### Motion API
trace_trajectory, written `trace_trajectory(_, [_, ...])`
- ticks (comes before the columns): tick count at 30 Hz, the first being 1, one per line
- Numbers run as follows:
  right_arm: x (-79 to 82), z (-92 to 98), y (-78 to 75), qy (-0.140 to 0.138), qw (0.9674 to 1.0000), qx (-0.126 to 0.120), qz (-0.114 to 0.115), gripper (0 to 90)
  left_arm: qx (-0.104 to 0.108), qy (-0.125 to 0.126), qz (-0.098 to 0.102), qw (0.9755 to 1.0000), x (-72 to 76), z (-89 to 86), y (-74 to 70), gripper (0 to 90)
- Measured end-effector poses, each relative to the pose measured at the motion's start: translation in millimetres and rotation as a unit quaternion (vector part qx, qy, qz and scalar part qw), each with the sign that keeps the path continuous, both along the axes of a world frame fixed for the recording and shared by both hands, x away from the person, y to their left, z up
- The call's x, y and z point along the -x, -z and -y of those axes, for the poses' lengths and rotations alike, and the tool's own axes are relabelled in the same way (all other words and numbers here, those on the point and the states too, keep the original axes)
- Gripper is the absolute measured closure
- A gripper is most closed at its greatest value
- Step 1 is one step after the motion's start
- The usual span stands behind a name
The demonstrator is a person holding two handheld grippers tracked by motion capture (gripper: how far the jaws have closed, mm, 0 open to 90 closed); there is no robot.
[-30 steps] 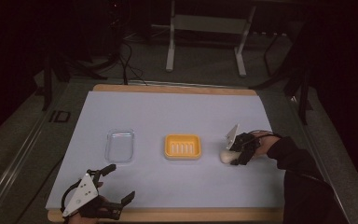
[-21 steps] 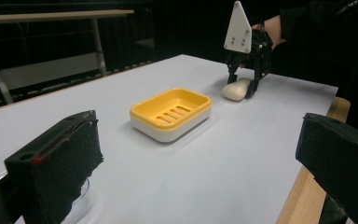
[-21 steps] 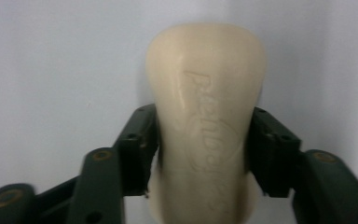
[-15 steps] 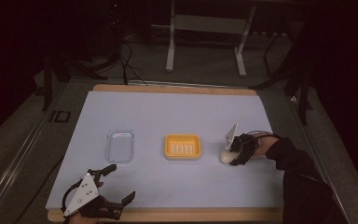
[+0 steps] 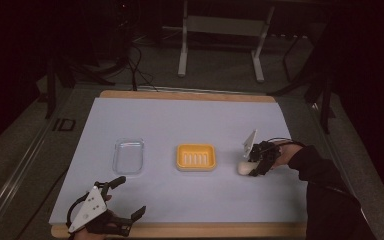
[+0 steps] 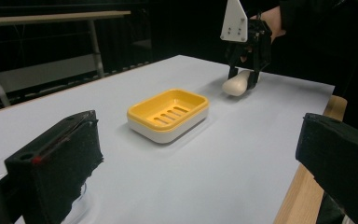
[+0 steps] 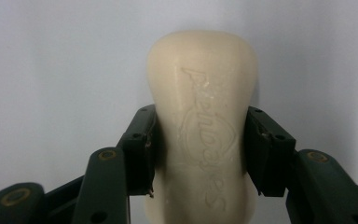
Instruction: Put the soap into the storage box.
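Right gripper view has the right hand-held gripper [image 7: 200, 154] pinching a cream bar of soap [image 7: 203, 121] at frame centre, its jaws having just closed, both pads pressed against the bar's sides. High view places that soap [image 5: 245, 167] at right of centre on the pale tabletop [image 5: 190, 120], just right of the yellow soap dish [image 5: 196, 157]; whether the bar rests on the surface is hard to tell. A clear plastic lid [image 5: 128, 156] lies left of the dish. At lower left, the left hand-held gripper [image 5: 130, 197] sits spread wide, holding nothing.
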State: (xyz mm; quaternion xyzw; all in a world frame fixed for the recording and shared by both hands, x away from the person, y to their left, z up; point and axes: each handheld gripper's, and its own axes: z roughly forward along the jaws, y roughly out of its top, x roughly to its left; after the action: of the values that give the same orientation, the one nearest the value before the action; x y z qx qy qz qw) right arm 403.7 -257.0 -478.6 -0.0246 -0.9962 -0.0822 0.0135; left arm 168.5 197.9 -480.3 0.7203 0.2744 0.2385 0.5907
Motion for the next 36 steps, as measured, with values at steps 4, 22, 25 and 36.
trace_trajectory(4, [1.3, -0.2, -7.2, -0.001, 1.0, -0.008, -0.003, 49.7, 0.001, 0.002, 0.002, 1.0, 1.1, 0.4, -0.4, 0.2])
trace_trajectory(22, [1.5, -14.2, -39.9, 0.007, 0.9999, -0.007, -0.002, 49.7, 0.002, 0.004, 0.002, 1.0, 0.5, 0.8, -0.8, 0.2])
trace_trajectory(25, [1.4, -17.1, -45.4, 0.008, 1.0, -0.005, -0.001, 49.7, 0.003, 0.006, 0.002, 1.0, 0.3, 1.2, -0.8, 0.2])
trace_trajectory(36, [4.1, -28.4, -61.3, 0.0, 0.9995, -0.029, 0.012, 49.8, 0.003, 0.009, 0.002, 1.0, -0.9, 2.1, -0.6, 0.2])
